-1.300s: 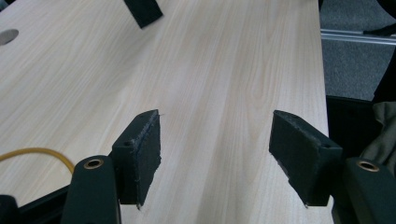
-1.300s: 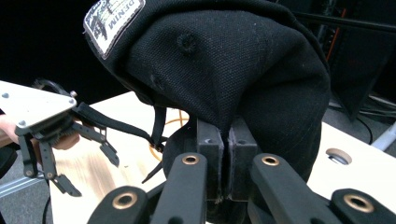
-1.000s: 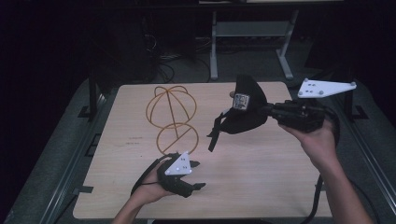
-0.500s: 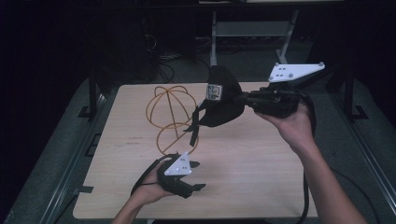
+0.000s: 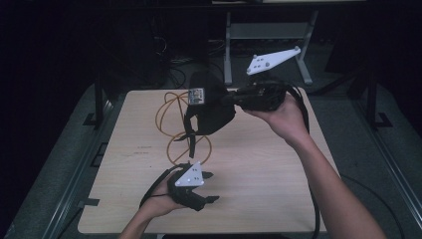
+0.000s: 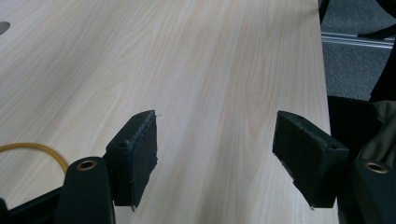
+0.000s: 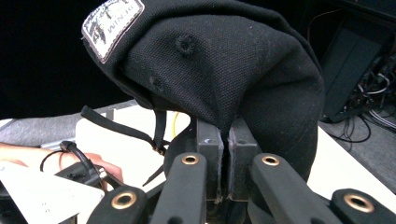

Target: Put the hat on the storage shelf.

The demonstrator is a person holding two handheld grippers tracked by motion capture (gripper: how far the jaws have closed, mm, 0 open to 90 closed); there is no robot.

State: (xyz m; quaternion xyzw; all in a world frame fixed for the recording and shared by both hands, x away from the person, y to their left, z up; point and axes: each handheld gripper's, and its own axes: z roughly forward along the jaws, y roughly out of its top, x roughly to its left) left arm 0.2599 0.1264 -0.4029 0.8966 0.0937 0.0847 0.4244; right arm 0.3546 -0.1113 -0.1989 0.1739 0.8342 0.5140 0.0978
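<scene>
Black cap hangs in the air over the far-middle of the table, well above the top, w/ a light patch label on its crown and thin black straps dangling underneath. Right gripper has it: in the right gripper view the two jaws are pinched tight together on a fold of the cap's fabric, no gap btwn pads, cap body bulging up and over the jaws. Right hand holds that gripper level, pointed toward the table's left, grey three-cornered plate sticking up behind. Just behind/below the cap, a yellow wire ball frame sits on the table, partly hidden by the cap. Left gripper is low at the near edge, resting on or just above the tabletop, left hand wrapped around it; its jaws stand wide apart w/ nothing btwn them, bare wood showing in the gap. A bit of yellow wire curves in at that view's lower left. Dark floor and cables beyond the table's far edge.
</scene>
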